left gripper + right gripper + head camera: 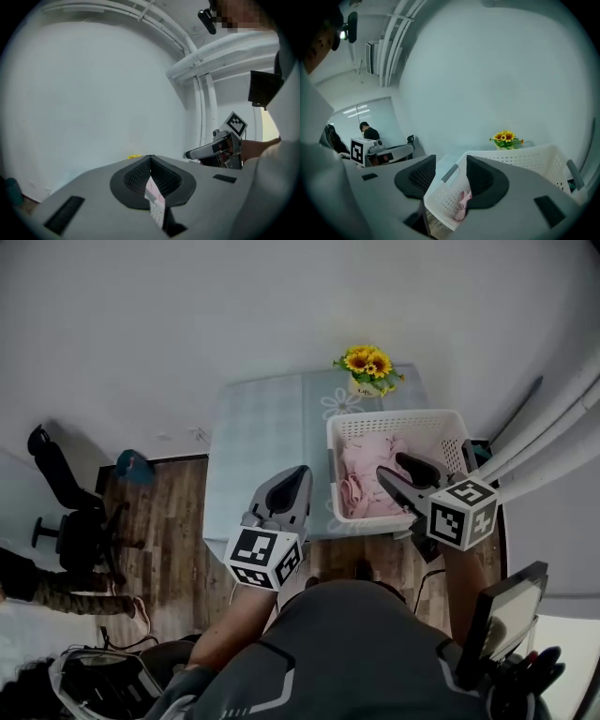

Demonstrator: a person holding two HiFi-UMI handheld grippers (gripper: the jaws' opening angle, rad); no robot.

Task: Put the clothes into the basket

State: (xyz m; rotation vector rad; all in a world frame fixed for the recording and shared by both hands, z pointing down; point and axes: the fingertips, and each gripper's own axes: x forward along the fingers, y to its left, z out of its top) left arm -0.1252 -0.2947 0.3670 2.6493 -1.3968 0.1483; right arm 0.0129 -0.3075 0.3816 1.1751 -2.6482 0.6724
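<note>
Now right gripper over basket near rim; bare table leftward.

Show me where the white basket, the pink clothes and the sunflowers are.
white basket (398, 415): head view, on its far rim.
pink clothes (366, 474): head view, middle of the pile inside the basket.
sunflowers (368, 362): head view, on the yellow blooms.

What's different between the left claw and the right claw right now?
The left claw is shut with nothing in it; the right claw stands open, also empty. In the head view the left claw sits over the table, beside the basket; the right claw sits over the basket's near rim, by the pink clothes. Both point away from the person.
</note>
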